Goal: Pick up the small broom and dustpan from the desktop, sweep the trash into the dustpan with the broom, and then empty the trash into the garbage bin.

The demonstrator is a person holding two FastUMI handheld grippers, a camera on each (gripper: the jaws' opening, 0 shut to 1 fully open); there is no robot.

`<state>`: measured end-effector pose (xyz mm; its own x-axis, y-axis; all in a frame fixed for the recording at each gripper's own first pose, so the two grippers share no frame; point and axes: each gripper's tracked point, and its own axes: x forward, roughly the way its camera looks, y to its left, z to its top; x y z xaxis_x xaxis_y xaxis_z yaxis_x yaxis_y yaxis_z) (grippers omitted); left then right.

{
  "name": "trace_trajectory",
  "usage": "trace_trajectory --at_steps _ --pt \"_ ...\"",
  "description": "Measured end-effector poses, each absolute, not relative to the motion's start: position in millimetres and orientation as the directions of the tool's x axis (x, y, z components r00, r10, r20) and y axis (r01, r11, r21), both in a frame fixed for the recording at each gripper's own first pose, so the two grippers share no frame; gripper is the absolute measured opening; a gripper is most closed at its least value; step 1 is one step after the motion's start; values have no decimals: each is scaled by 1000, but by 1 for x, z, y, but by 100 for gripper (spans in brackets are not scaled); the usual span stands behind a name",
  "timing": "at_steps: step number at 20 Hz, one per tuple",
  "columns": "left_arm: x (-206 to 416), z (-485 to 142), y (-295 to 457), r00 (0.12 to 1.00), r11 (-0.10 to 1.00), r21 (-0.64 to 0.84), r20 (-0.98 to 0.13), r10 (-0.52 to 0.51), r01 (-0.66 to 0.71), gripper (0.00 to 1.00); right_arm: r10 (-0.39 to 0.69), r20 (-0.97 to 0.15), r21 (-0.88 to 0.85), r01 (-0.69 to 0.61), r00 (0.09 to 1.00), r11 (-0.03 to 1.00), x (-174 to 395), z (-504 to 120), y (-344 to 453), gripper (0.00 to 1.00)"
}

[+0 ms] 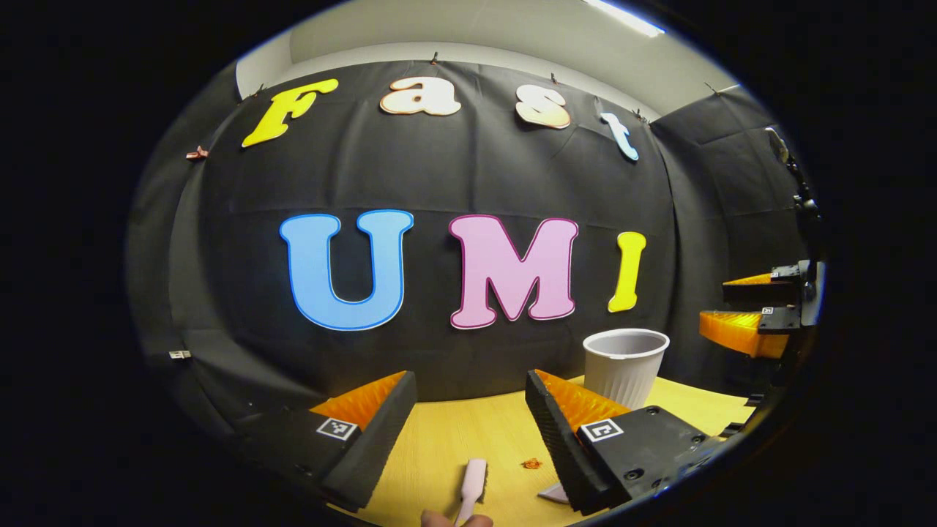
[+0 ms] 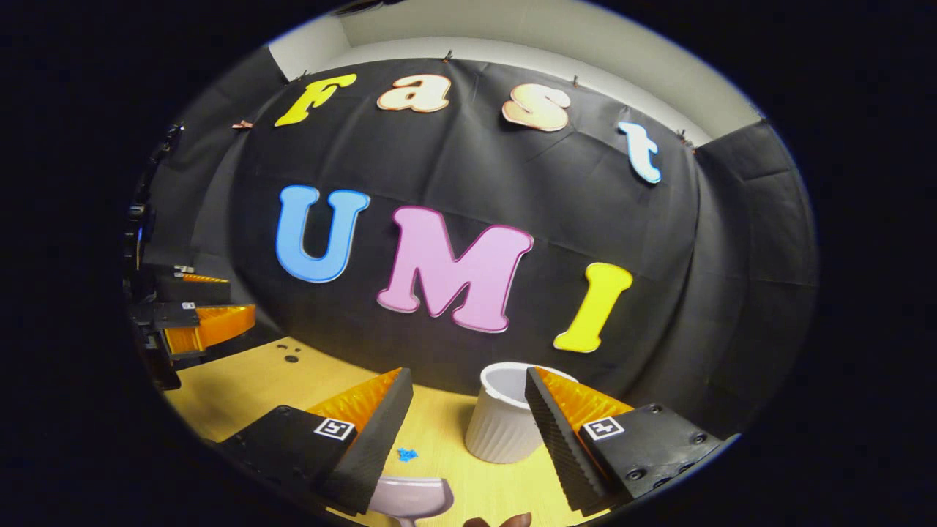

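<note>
1. Left gripper [image 1: 471, 410]: jaws spread wide, nothing between them. It hovers above the desktop [image 1: 454, 439].
2. Right gripper [image 2: 468, 406]: jaws also released and empty, likewise above the desk.
3. Broom [image 1: 473, 487]: in the left gripper view a pale handle lies flat on the desk at 6 o'clock, between and below the fingers. Judging by shape it is the broom; bristle end is cut off at the edge, so not certain.
4. Dustpan [image 2: 410, 498]: in the right gripper view a pale scoop sits at 6 o'clock, just beside the left finger, flat on the desk.
5. Trash: an orange scrap [image 1: 531, 463] at roughly 5 o'clock in the left gripper view, near the broom handle; a blue scrap [image 2: 407, 454] just beyond the dustpan in the right gripper view. Both are loose on the desk.
6. Garbage bin [image 2: 505, 424]: white ribbed cup, upright, at the far side of the desk near the booth wall; 4 o'clock in the left gripper view, behind the right finger in the right gripper view. Can't see its contents.
7. Progress, my read: nothing done yet. Neither tool is grasped, the trash is unswept.
8. Left to do: grasp both tools, sweep both scraps, tip into bin.
</note>
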<state>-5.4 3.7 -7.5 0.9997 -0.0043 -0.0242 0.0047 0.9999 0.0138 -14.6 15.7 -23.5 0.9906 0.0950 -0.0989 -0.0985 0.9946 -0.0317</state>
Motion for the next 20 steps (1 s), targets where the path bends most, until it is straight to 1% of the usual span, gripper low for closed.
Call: trace_trajectory --at_steps 1,3,5,7,8,9,12,14,16,20 --pt "-5 -9 5 1000 1000 9 -29 3 -3 95 135 -157 -12 -139 978 990 -20 -39 21 97" --pt "-7 -17 11 999 1000 -6 -39 13 -13 95 205 -308 23 -208 929 978 -42 -80 33 97" --pt "-7 -23 11 998 1000 2 -53 18 -18 95 235 -444 42 -242 865 969 -64 -127 40 97" --pt "-5 -29 12 998 1000 14 -63 13 -12 95 251 -564 52 -270 787 962 -86 -178 44 97" --pt "-5 -32 12 998 1000 15 -66 10 -9 95 258 -625 62 -282 737 957 -98 -209 48 97" --pt "-4 -37 15 997 1000 14 -75 10 -9 95 267 -691 76 -299 672 951 -109 -252 56 97" --pt "-2 -41 21 996 1000 14 -84 24 -23 95 270 -780 88 -329 565 940 -116 -310 70 96" --pt "0 -43 29 995 999 37 -90 38 -35 95 266 -842 118 -322 469 939 -124 -358 82 95" --pt "0 -47 35 994 998 48 -93 50 -46 95 255 -870 129 -304 421 944 -118 -382 91 94" --pt "2 -56 42 990 997 49 -120 71 -66 94 252 -895 164 -256 367 953 -106 -404 97 92"
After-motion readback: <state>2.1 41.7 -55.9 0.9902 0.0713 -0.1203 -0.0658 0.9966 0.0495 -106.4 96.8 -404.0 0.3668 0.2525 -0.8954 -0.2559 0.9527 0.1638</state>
